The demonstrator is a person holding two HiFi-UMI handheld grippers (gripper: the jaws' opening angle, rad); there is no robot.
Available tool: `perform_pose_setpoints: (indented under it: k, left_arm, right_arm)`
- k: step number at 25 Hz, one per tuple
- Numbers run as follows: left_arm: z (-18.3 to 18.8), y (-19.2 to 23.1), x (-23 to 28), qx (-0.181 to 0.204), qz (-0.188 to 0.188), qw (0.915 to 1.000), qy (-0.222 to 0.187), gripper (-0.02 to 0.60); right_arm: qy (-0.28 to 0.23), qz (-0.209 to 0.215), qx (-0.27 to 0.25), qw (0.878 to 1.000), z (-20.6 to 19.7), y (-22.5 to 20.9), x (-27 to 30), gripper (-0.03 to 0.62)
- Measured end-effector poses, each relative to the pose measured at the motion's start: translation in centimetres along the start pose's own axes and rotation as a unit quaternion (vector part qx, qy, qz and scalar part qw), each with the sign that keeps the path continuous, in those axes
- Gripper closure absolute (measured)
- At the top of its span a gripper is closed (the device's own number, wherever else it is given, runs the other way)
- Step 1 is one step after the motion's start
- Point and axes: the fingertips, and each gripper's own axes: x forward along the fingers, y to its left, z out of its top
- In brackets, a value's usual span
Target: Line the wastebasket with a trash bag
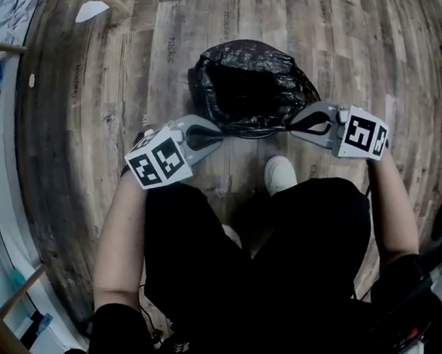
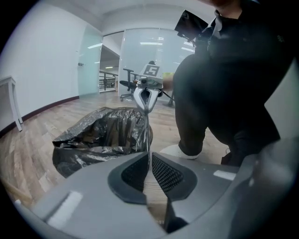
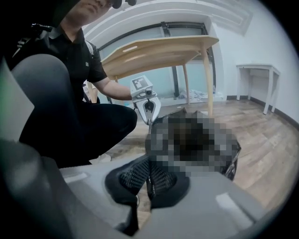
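A black trash bag (image 1: 251,89) sits in the wastebasket on the wooden floor and drapes over it, hiding the basket. My left gripper (image 1: 220,135) is shut on the bag's near rim at its left. My right gripper (image 1: 291,127) is shut on the same rim at its right. In the left gripper view, thin black film (image 2: 148,135) runs edge-on out of the closed pads (image 2: 161,172) towards the right gripper (image 2: 145,95). In the right gripper view the pads (image 3: 161,177) are pressed together on a dark strip, with the left gripper (image 3: 148,107) facing them. A mosaic patch hides most of the bag there.
The person crouches right behind the basket, a white shoe (image 1: 279,175) close to its near side. A light wooden table (image 3: 159,51) stands beyond it, a white side table (image 3: 257,70) by the wall. An office chair (image 2: 128,86) is farther off.
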Motion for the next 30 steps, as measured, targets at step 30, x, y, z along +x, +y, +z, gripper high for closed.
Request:
perform_pose_setpoints:
  k: [30]
  left_arm:
    - [-6.5, 5.3, -6.0, -0.107, 0.109, 0.9882, -0.013, 0.382]
  right_arm:
    - [-0.204, -0.054, 0.108, 0.971, 4.0, -5.7, -9.0, 0.439]
